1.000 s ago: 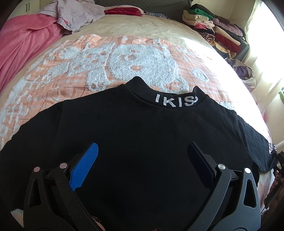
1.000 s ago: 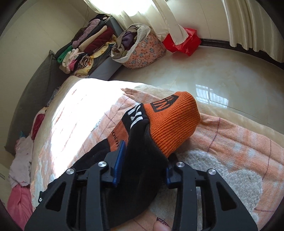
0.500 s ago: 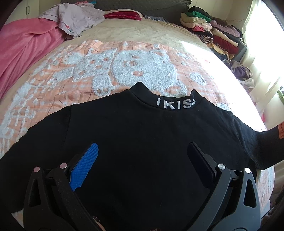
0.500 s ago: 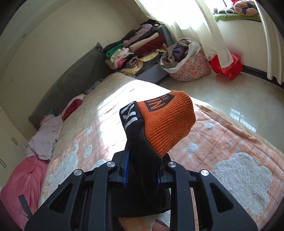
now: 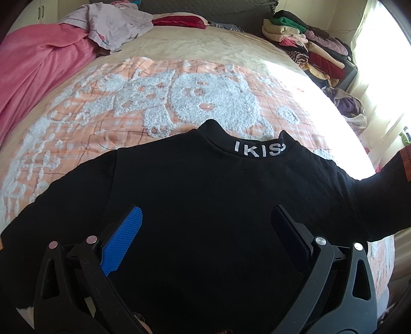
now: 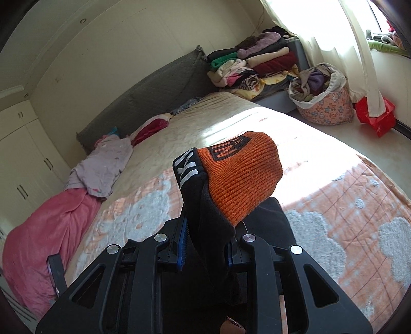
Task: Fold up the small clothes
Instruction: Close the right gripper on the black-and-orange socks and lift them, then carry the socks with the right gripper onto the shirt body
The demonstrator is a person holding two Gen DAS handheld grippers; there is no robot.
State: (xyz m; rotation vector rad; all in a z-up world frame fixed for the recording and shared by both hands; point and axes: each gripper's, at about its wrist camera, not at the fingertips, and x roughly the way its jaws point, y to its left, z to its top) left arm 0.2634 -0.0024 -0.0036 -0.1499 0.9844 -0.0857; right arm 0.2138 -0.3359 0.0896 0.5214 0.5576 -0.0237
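A small black sweatshirt (image 5: pixel 200 195) with white letters on its collar (image 5: pixel 259 150) lies spread on the orange-and-white blanket (image 5: pixel 128 102). My left gripper (image 5: pixel 205 221) hovers open over its body, blue pad on the left finger, nothing between the fingers. The shirt's right sleeve (image 5: pixel 385 179) rises off the bed toward the right edge of the left wrist view. In the right wrist view my right gripper (image 6: pixel 205 246) is shut on that black sleeve (image 6: pixel 203 205), whose orange knit cuff (image 6: pixel 241 177) stands up above the fingers, well above the bed.
A pink quilt (image 5: pixel 38 69) and a pale lilac garment (image 5: pixel 115 23) lie at the bed's far left. A stack of folded clothes (image 6: pixel 257 64) sits beside the grey headboard (image 6: pixel 143 97). A flowered basket of clothes (image 6: pixel 323 100) and a red bag (image 6: pixel 375 115) stand on the floor.
My right gripper has lifted the sleeve cuff off the blanket and swung it up and over the bed, rolling as it went. The sleeve now rises at the right of the left wrist view. The left gripper stayed put.
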